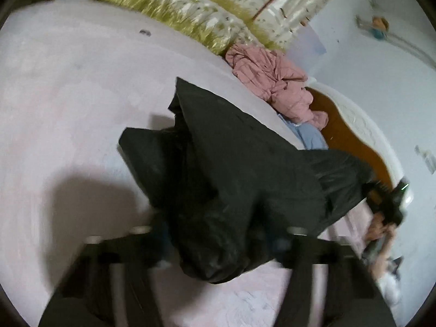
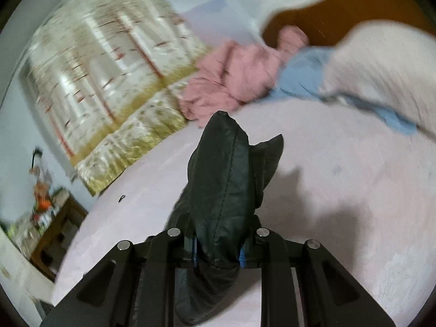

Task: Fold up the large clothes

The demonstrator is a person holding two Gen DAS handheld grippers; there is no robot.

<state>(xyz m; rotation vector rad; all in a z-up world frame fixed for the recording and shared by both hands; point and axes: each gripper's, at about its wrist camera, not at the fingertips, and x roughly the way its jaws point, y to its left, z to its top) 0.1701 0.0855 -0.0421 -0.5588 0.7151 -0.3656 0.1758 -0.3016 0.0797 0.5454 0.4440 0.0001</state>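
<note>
**Black garment held up between two grippers over a pink bed**

Across the pale pink bed sheet (image 1: 68, 95) the surface lies bare on the near and left sides, with wide room around the black padded garment (image 1: 218, 163). Toward the far edge, crumpled pink clothing (image 1: 272, 81) sits against a floral quilt (image 1: 190, 13) with tree trunks printed on it, and a bit of light blue cloth (image 1: 310, 136) lies just beside the pink heap. Beyond that runs a brown headboard panel (image 1: 340, 120) with a white moulded frame, and then a pale wall. From the right wrist view a wooden side table (image 2: 57, 229) cluttered with small items stands off the left edge of the bed.

Seen from the left wrist camera, the left gripper (image 1: 215, 242) has a thick bunch of the black garment between its fingers; motion blur hides whether the pads press it. Its jaws stand partly apart. At the right rim of that view the right gripper (image 1: 387, 201) is held in a hand (image 1: 378, 229), raised above the mattress edge, with the garment stretched up to it.

From its own camera the right gripper (image 2: 218, 253) is clamped on a stitched fold of the garment (image 2: 223, 179), which rises upright past the blue-edged pads.

No writing or brand can be read
</note>
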